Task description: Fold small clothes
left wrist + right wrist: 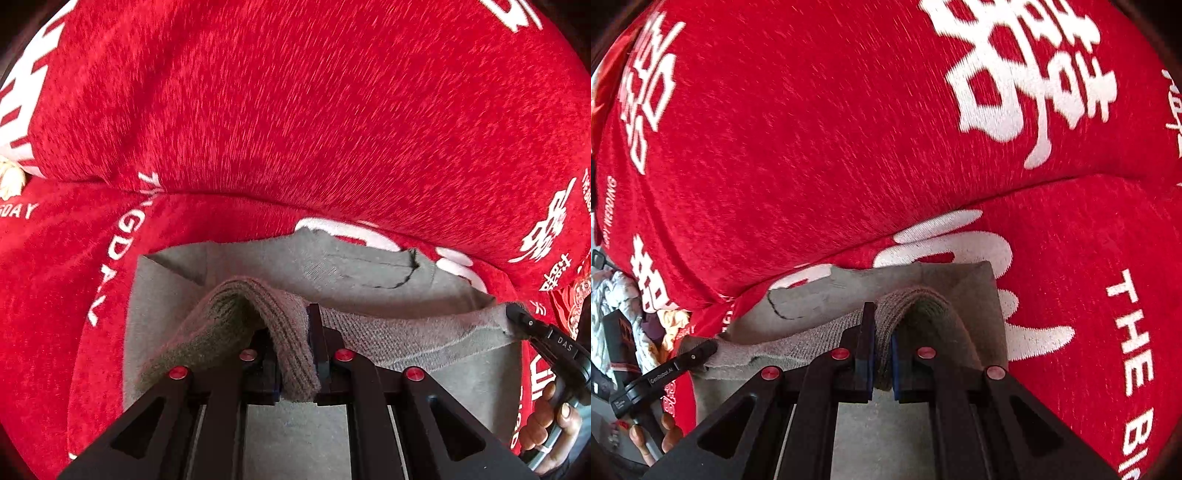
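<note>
Holding a folded edge of the grey garment (369, 273) at two points, both grippers have their fingers clenched on a ribbed band of it, so the likeliest trouble is uneven travel: if one hand runs ahead of the other, the span of cloth between them will twist or sag and the fold will land crooked. A second risk is the thick ribbed bunch creeping out of the pads, since it is doubled over in each grip rather than lying flat. The garment hangs just above the red printed blanket (295, 110), its lower part already resting on it, and the soft, creased bedding beneath could drag or rumple the cloth on contact. The left gripper (295, 350) pitches steeply downward over the cloth; the right gripper (882, 350) tilts down a little less, and each is visible at the edge of the other's view, gripped by a hand (550, 424)
</note>
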`<state>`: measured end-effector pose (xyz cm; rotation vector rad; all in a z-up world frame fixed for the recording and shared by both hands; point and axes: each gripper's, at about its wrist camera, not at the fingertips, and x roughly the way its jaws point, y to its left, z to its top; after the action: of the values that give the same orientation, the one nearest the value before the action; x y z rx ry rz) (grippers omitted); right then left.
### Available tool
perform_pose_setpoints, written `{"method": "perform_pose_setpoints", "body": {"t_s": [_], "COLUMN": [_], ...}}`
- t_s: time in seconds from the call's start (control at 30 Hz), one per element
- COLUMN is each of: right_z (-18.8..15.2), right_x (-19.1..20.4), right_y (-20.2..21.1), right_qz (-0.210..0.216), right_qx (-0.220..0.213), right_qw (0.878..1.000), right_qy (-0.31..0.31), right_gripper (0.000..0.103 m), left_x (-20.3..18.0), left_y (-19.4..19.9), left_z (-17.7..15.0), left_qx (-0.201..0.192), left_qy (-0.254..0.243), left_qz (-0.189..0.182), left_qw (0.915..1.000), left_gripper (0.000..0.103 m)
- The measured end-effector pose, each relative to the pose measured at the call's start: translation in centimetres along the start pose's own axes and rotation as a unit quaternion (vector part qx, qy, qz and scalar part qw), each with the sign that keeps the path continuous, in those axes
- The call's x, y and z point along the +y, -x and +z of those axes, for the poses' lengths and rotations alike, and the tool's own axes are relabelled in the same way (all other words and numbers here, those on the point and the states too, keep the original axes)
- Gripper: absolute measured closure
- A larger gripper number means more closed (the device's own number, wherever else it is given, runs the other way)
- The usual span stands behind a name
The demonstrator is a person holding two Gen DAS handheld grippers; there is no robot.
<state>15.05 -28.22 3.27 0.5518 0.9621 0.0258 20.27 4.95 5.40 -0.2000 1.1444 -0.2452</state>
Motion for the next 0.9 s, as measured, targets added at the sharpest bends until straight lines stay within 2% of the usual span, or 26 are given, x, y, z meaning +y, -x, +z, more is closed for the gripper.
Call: {"method": "perform_pose_setpoints", "body": {"t_s": [0.13,0.27,0.3,0.33,0.37,0.4,0.43,0.47,0.53,0.6,0.67,0.77,0.9], "right_z": [-0.1,-0.2,-0.1,-0.1,-0.1,-0.1,0.0,0.0,0.2,0.5,0.9,0.8,-0.5], "right_x": [-0.6,-1.8,-2.3,-2.7,-2.9,-3.3,-3.5,-3.7,-4.0,-4.6,-5.0,-4.1,0.5], "right_y": [-1.5,-2.8,-3.1,-3.2,-3.3,-3.2,-3.1,-2.8,-1.7,0.4,2.4,3.9,2.3], "right_qz": [-0.002,0.014,0.025,0.035,0.042,0.052,0.055,0.056,0.052,0.048,0.036,0.005,-0.032], "right_qx": [0.014,0.035,0.043,0.047,0.048,0.049,0.049,0.047,0.032,-0.003,-0.038,-0.057,-0.029], "right_qw": [1.000,0.999,0.998,0.997,0.996,0.995,0.994,0.994,0.994,0.994,0.994,0.997,0.998], "right_qy": [-0.006,-0.032,-0.046,-0.056,-0.062,-0.072,-0.078,-0.081,-0.085,-0.095,-0.097,-0.060,0.056], "right_gripper": [0.096,0.093,0.092,0.090,0.088,0.086,0.083,0.080,0.057,0.040,0.037,0.037,0.037], "left_x": [0.4,1.0,1.1,1.3,1.4,1.5,1.6,1.7,2.1,2.8,3.6,4.0,1.1], "left_y": [-1.6,-3.0,-3.4,-3.6,-3.6,-3.3,-2.9,-2.4,-1.1,0.2,1.8,3.7,2.0], "left_z": [0.0,-0.2,-0.3,-0.3,-0.3,-0.4,-0.3,-0.3,-0.1,0.1,0.1,-0.1,-0.8], "left_qx": [0.015,0.031,0.039,0.043,0.044,0.036,0.026,0.012,-0.007,-0.016,-0.041,-0.071,-0.051], "left_qy": [0.007,0.014,0.015,0.017,0.019,0.024,0.029,0.033,0.035,0.042,0.046,0.039,-0.010], "left_qz": [0.004,0.002,0.001,-0.005,-0.017,-0.025,-0.019,-0.004,-0.004,-0.009,-0.003,0.019,0.045], "left_qw": [0.9998,0.9994,0.9991,0.9989,0.9987,0.9987,0.9991,0.9994,0.9993,0.9990,0.9981,0.9965,0.9977], "left_gripper": [0.088,0.086,0.076,0.058,0.048,0.031,0.014,0.009,0.008,0.008,0.008,0.008,0.008]}}
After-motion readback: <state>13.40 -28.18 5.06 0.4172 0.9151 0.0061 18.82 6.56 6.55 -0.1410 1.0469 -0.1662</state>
